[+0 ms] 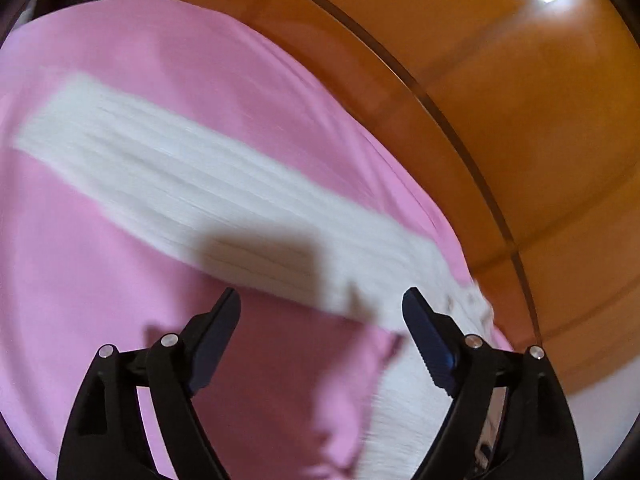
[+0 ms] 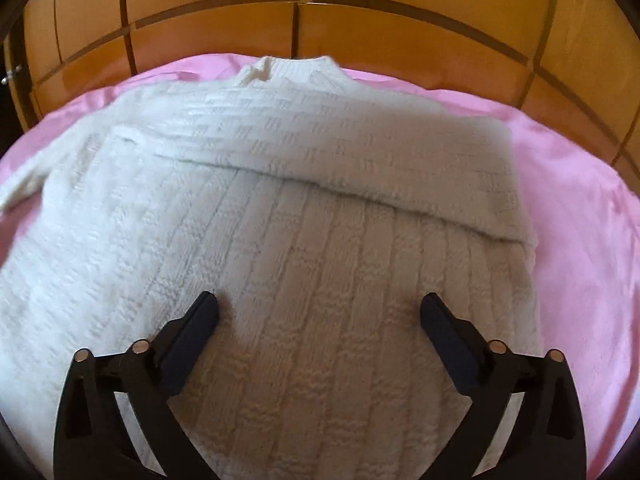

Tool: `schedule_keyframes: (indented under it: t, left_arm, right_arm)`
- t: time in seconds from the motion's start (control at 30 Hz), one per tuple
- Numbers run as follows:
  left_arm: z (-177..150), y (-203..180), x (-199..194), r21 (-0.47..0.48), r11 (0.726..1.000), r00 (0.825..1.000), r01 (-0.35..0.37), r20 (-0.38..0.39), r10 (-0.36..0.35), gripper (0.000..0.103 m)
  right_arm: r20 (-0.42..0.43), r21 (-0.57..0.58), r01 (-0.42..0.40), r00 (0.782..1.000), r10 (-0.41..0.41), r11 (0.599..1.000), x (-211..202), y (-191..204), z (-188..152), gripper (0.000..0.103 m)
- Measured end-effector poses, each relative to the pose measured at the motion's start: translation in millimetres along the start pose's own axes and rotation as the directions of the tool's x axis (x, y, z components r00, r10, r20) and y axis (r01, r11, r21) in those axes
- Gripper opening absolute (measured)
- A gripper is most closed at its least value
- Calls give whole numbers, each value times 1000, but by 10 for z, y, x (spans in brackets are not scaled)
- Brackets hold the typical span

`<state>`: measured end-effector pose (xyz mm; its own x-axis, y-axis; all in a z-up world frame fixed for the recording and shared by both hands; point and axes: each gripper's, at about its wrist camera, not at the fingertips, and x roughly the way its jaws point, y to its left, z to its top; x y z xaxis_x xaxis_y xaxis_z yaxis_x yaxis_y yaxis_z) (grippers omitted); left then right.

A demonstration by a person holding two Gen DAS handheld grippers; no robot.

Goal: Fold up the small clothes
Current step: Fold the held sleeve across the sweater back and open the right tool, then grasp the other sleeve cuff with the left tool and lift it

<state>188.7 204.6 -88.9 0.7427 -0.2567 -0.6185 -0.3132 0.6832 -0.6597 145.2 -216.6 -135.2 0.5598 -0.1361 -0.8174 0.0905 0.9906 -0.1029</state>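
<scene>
We see a white sweater (image 2: 256, 208) flat on a pink sheet (image 2: 580, 216), wood panels (image 2: 400, 20) behind. Our left gripper (image 1: 322, 312) and right gripper (image 2: 320, 316) gape wide, holding nothing.

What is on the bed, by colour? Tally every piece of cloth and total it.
White: 1, knitted sweater, one sleeve stretched out to the side.
Pink: 1, sheet under it.
Total: 2.
</scene>
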Motion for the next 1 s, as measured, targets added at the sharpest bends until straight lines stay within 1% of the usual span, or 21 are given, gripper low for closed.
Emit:
schedule_keyframes:
  t: [0.1, 0.13, 0.2, 0.23, 0.27, 0.33, 0.4, 0.47, 0.5, 0.53, 0.57, 0.63, 0.67, 0.73, 0.77, 0.83, 0.87, 0.9, 0.93, 0.97, 1.0]
  left_arm:
    - [201, 392, -189, -90, 996, 999, -6, 45, 10, 84]
    - [290, 546, -253, -124, 992, 997, -25, 72, 34, 84]
    - [398, 742, -276, -182, 982, 995, -47, 78, 62, 83]
    - [440, 834, -268, -215, 975, 995, -46, 75, 64, 80]
    - [457, 906, -230, -244, 969, 996, -41, 68, 60, 72]
    - [504, 1083, -183, -323, 944, 995, -61, 56, 84, 64]
    - [518, 1160, -116, -366, 928, 994, -63, 56, 89, 61]
    - [535, 1188, -72, -395, 917, 994, -50, 68, 83, 54]
    - [557, 1166, -39, -391, 919, 994, -47, 76, 83, 49]
    - [566, 1138, -16, -386, 921, 993, -52, 80, 90, 26]
    - [588, 1121, 7, -377, 925, 993, -53, 80, 89, 6]
    - [706, 1088, -37, -338, 940, 992, -43, 98, 80, 6]
    - [725, 924, -47, -290, 957, 991, -27, 117, 63, 6]
    - [734, 619, -105, -202, 979, 990, 21, 143, 8, 6]
    - [772, 510, -120, -158, 986, 989, 43, 146, -20, 6]
    - [688, 8, -130, -12, 995, 986, 97, 139, -95, 6]
    - [590, -298, -101, 65, 988, 982, 138, 119, -145, 6]
    - [513, -492, -66, 108, 980, 980, 164, 98, -175, 6]
    - [399, -717, -15, 162, 967, 976, 194, 69, -207, 6]
    - [229, -1000, 75, 229, 947, 971, 225, 27, -238, 6]
    - [120, -1162, 155, 260, 934, 967, 246, -5, -254, 6]
  right_arm:
    - [-19, 59, -35, 999, 36, 998, 56, -95, -4, 100]
    - [-18, 66, -44, 999, 46, 997, 63, -114, -6, 100]
    - [-14, 67, -43, 999, 44, 997, 50, -105, -28, 100]
    - [-16, 67, -41, 999, 42, 997, 50, -107, -27, 100]
    - [-18, 67, -39, 999, 40, 997, 49, -100, -30, 100]
    - [-17, 64, -38, 999, 39, 997, 55, -83, -30, 100]
    - [-1, 65, -39, 999, 39, 997, 49, -85, -49, 100]
    - [1, 64, -39, 999, 39, 997, 48, -80, -53, 100]
    - [2, 63, -37, 999, 37, 997, 50, -78, -52, 100]
    - [2, 61, -35, 999, 35, 998, 51, -77, -49, 100]
    - [1, 60, -34, 999, 34, 998, 48, -76, -51, 100]
    - [1, 60, -35, 999, 35, 998, 48, -80, -51, 100]
    - [2, 60, -34, 999, 34, 998, 47, -80, -51, 100]
    - [1, 58, -33, 999, 33, 998, 47, -82, -49, 100]
    - [1, 58, -33, 999, 33, 998, 46, -81, -47, 100]
    - [2, 58, -34, 999, 34, 998, 48, -82, -45, 100]
    - [3, 57, -33, 999, 33, 998, 45, -77, -46, 100]
    - [3, 58, -32, 999, 32, 998, 41, -74, -49, 100]
    - [3, 59, -33, 999, 33, 998, 40, -76, -48, 100]
    - [4, 60, -35, 999, 35, 998, 40, -80, -48, 100]
    - [5, 61, -36, 999, 36, 997, 38, -82, -47, 100]
